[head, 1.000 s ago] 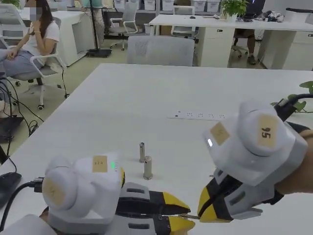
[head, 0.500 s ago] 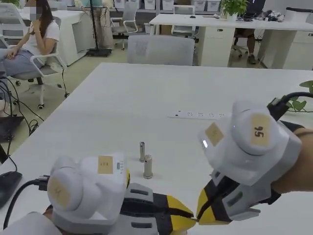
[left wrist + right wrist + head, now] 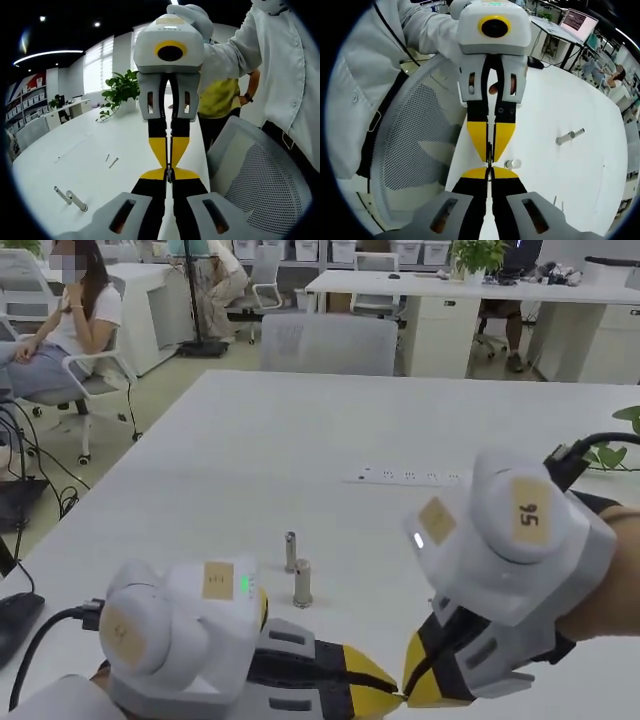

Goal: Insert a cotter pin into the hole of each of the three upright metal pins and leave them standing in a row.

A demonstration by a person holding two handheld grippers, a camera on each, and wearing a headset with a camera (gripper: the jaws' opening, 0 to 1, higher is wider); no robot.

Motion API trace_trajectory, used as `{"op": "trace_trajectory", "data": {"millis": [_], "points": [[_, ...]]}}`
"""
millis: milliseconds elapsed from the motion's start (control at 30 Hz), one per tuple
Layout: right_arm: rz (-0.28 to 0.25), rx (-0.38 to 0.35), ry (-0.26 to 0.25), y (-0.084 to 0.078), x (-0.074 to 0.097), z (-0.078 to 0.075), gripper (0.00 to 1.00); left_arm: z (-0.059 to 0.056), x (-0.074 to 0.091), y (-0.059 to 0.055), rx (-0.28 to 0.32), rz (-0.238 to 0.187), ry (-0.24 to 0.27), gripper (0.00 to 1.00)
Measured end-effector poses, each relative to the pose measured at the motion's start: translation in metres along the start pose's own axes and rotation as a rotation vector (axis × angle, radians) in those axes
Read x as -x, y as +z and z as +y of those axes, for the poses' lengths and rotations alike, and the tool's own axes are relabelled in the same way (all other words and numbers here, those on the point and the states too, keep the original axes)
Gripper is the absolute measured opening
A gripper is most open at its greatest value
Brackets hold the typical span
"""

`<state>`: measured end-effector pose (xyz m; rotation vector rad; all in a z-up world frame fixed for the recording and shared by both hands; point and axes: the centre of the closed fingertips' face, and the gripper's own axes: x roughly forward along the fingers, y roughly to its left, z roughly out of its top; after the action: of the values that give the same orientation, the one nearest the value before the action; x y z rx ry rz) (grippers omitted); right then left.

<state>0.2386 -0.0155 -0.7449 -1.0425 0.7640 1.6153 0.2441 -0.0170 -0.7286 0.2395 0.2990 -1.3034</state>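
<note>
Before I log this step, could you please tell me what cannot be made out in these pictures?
Anything pinched where the left gripper and right gripper meet: too small in both gripper views, hidden by the jaws in the head view.
Holes of the nearer metal pin and farther metal pin: too small in the head view.
Thin loose pieces on the table, left gripper view: too small to name.

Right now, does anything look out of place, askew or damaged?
Only the count: a thin metal pin and a thicker metal pin stand upright on the table, while the task names three. Nothing looks tipped or damaged.
</note>
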Motion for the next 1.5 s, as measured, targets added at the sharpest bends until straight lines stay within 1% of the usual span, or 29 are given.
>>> {"op": "trace_trajectory", "data": {"millis": [100, 133, 167, 233, 333, 533, 633, 733, 833, 933, 1167, 1267, 1367, 1500], "points": [[-0.002, 0.002, 0.0, 0.0004, 0.0003, 0.0003, 0.02, -0.0003, 0.0006, 0.0003, 0.005, 0.001, -0.004, 0.01], [-0.002, 0.001, -0.001, 0.0003, 0.0006, -0.0001, 0.02, -0.0001, 0.0006, -0.0002, 0.009, 0.005, -0.003, 0.02], [-0.004, 0.0, 0.0, 0.0003, 0.0011, -0.0001, 0.02, 0.0001, 0.0007, -0.0026, 0.009, 0.018, -0.003, 0.02], [-0.004, 0.0, -0.002, 0.0002, 0.0017, -0.0008, 0.02, 0.0006, 0.0005, -0.0039, 0.004, 0.025, 0.0, 0.02], [-0.004, 0.0, -0.004, 0.0, 0.0019, -0.0014, 0.02, 0.0024, 0.0009, -0.0026, 0.004, 0.02, 0.01, 0.03], [-0.005, -0.001, -0.003, 0.0004, 0.0016, -0.0012, 0.02, 0.0009, 0.0001, -0.0029, -0.001, 0.029, 0.004, 0.02], [-0.007, -0.003, 0.001, 0.0009, 0.0015, -0.0004, 0.02, -0.0001, -0.0002, -0.0023, -0.002, 0.026, 0.003, 0.01], [-0.009, -0.002, 0.003, 0.0013, 0.0012, 0.0003, 0.02, -0.0009, 0.0003, -0.0027, -0.022, 0.026, 0.0, 0.01], [-0.016, -0.007, 0.006, 0.0021, 0.0011, 0.0012, 0.02, -0.0021, 0.001, -0.0027, -0.018, 0.024, -0.005, 0.01], [-0.027, -0.028, 0.011, 0.0034, 0.0016, 0.0019, 0.03, -0.0027, 0.0022, -0.0016, -0.019, 0.017, -0.012, 0.0], [-0.027, -0.022, 0.017, 0.0025, 0.0016, 0.003, 0.04, -0.0028, 0.003, 0.0001, -0.008, 0.007, -0.024, 0.0], [-0.023, -0.024, 0.015, 0.0002, 0.0006, 0.0026, 0.11, -0.003, 0.003, 0.0004, -0.006, 0.007, -0.029, 0.0], [-0.032, -0.033, 0.019, -0.0018, 0.0025, 0.0018, 0.12, -0.0033, 0.0039, -0.0004, -0.007, 0.009, -0.035, 0.0], [-0.057, -0.064, 0.046, -0.0047, 0.0062, 0.0012, 0.15, -0.0035, 0.0059, -0.0011, -0.019, 0.015, -0.043, 0.0]]}}
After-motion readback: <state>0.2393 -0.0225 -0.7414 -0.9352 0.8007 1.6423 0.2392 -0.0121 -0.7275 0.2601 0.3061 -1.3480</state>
